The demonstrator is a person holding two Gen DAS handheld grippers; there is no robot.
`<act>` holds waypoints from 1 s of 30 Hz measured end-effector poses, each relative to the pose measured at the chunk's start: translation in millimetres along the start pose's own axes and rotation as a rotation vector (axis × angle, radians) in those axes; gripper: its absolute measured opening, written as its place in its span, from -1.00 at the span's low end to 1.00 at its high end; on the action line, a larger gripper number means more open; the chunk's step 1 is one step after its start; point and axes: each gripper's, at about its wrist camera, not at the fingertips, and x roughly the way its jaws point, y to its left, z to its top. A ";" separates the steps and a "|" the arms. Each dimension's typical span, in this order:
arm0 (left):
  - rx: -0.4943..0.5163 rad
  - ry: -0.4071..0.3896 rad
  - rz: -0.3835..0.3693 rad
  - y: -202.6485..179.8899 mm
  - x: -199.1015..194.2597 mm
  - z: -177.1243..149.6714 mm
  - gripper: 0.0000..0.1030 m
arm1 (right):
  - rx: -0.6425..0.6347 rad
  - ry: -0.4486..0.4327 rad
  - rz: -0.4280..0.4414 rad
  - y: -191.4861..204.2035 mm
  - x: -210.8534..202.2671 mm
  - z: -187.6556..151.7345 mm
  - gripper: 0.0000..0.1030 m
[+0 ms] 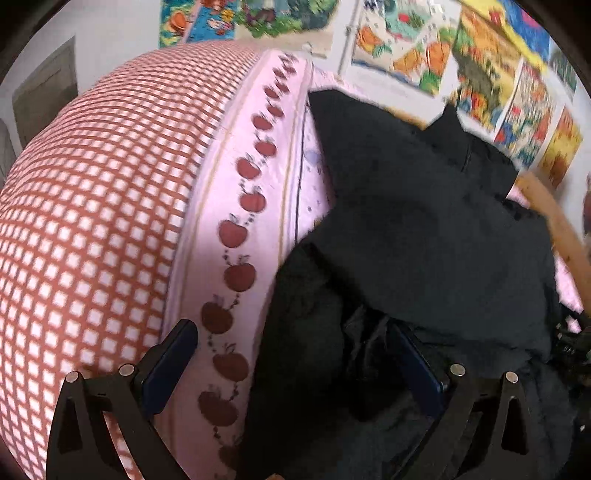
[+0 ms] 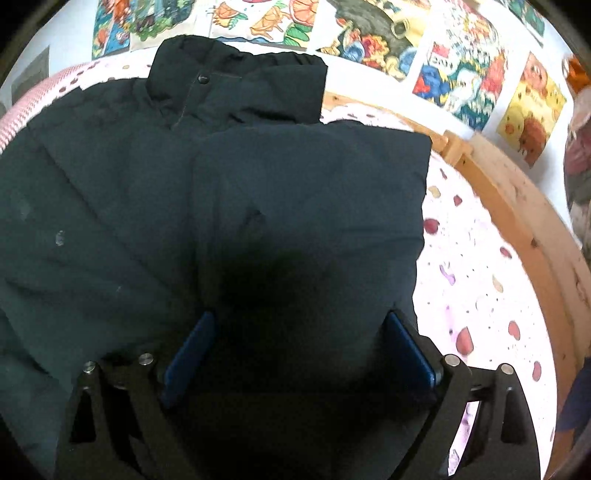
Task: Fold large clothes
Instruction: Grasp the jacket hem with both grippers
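A dark padded jacket [image 2: 229,192] lies spread on a bed with a pink printed sheet [image 2: 476,280], collar toward the far wall of posters [image 2: 373,33], one panel already laid over the body, apparently a first fold. The right gripper [image 2: 295,354] hangs just above that folded panel with jaws spread wide; nothing is pinched, which suggests a fold set down. The left gripper [image 1: 291,365] is likewise spread, one finger over the apple-print border [image 1: 240,236], the other at the jacket's rumpled near-left edge, probably placed to take that side next. A checked quilt [image 1: 99,206] lies further left.
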 end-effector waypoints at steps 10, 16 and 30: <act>0.045 -0.143 -0.074 -19.6 -32.7 43.0 0.99 | 0.169 -0.132 0.092 -40.9 -34.6 27.6 0.77; 0.086 -0.177 -0.064 -61.8 -31.3 105.5 0.99 | 0.231 -0.252 0.136 -51.8 -35.5 73.1 0.77; 0.025 -0.211 -0.218 -163.4 76.0 205.5 0.99 | 0.481 -0.324 0.266 -53.6 75.4 166.3 0.77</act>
